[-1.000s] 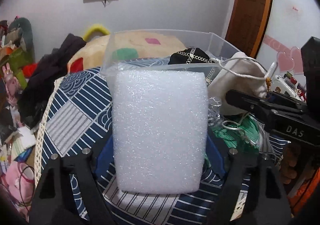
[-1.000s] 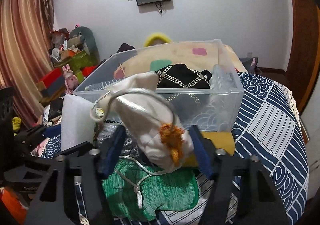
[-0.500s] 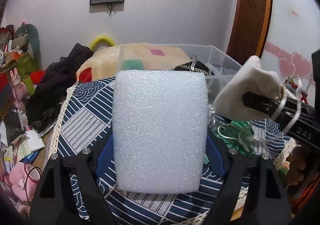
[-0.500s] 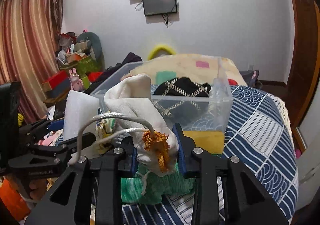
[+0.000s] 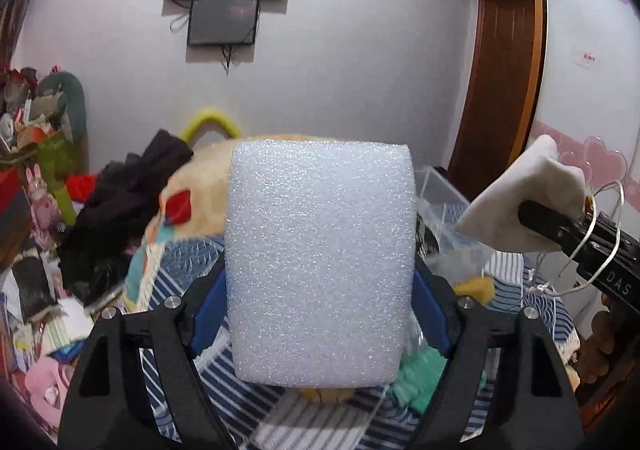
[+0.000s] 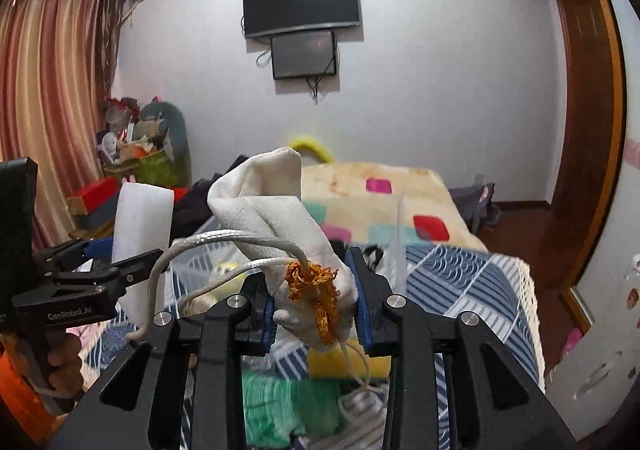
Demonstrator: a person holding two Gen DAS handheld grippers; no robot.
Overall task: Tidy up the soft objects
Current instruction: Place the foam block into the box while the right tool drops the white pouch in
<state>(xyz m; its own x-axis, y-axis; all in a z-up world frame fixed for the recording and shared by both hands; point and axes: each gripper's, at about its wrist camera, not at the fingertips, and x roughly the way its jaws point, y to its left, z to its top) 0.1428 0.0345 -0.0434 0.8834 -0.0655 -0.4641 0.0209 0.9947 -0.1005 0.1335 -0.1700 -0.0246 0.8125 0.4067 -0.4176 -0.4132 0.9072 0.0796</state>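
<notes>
A white foam block stands upright between the blue pads of my left gripper, which is shut on its two sides and holds it above the bed. My right gripper is shut on a white drawstring pouch with an orange tassel; its cord loops out to the left. In the left wrist view, the pouch and right gripper hang at the right. The right wrist view shows the foam block at the left. The foam block hides most of the clear plastic box.
Below the grippers, a green knit piece and a yellow item lie on the blue patterned bedcover. A patchwork blanket lies behind. Dark clothes and clutter fill the left. A wooden door stands at the right.
Both grippers have risen and tilted up, so the box and bed sit lower in view. The right jaws closed on the pouch and lifted it. The foam block stays gripped.
</notes>
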